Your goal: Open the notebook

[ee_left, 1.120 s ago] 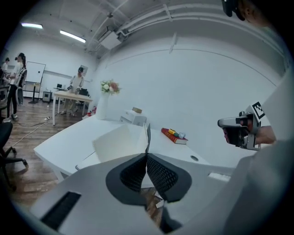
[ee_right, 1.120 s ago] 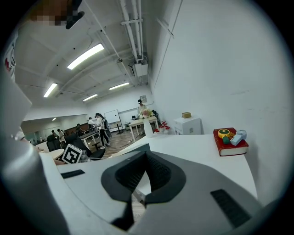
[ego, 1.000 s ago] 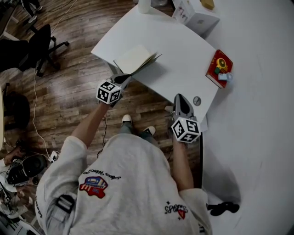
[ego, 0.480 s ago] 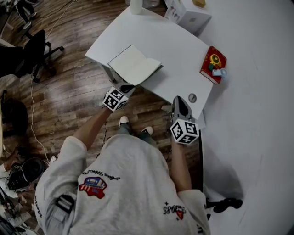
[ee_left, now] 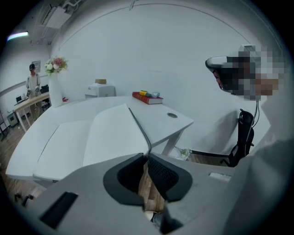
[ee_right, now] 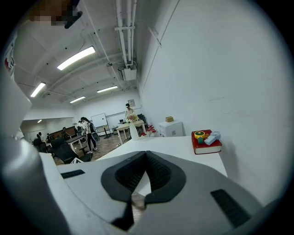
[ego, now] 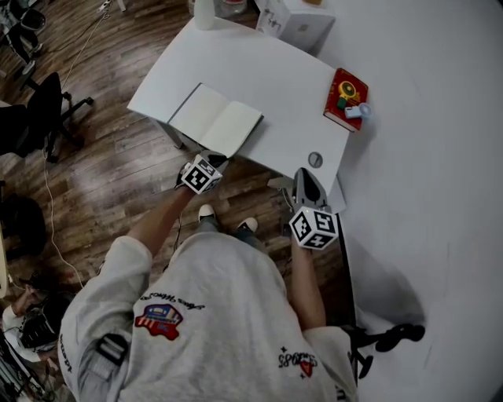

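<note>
The notebook [ego: 216,119] lies open and flat on the white table [ego: 291,86], two blank pages up, near the table's front left edge. In the left gripper view the notebook [ee_left: 92,137] spreads just beyond the jaws. My left gripper [ego: 216,159] hangs off the table's front edge by the notebook's near corner, shut, with nothing seen between its jaws [ee_left: 147,156]. My right gripper [ego: 305,174] sits by the table's front right corner, shut and empty, with its jaws [ee_right: 146,153] pointing across the tabletop.
A red book [ego: 344,99] with small toys on it lies at the table's right edge. A white box [ego: 295,20] and a vase [ego: 206,12] stand at the back. A round cable grommet [ego: 315,159] is near the right gripper. An office chair [ego: 39,118] stands on the wooden floor to the left.
The notebook's raised cover has swung over and now lies flat. My left gripper has drawn back and down off the table's edge. The right gripper has shifted slightly.
</note>
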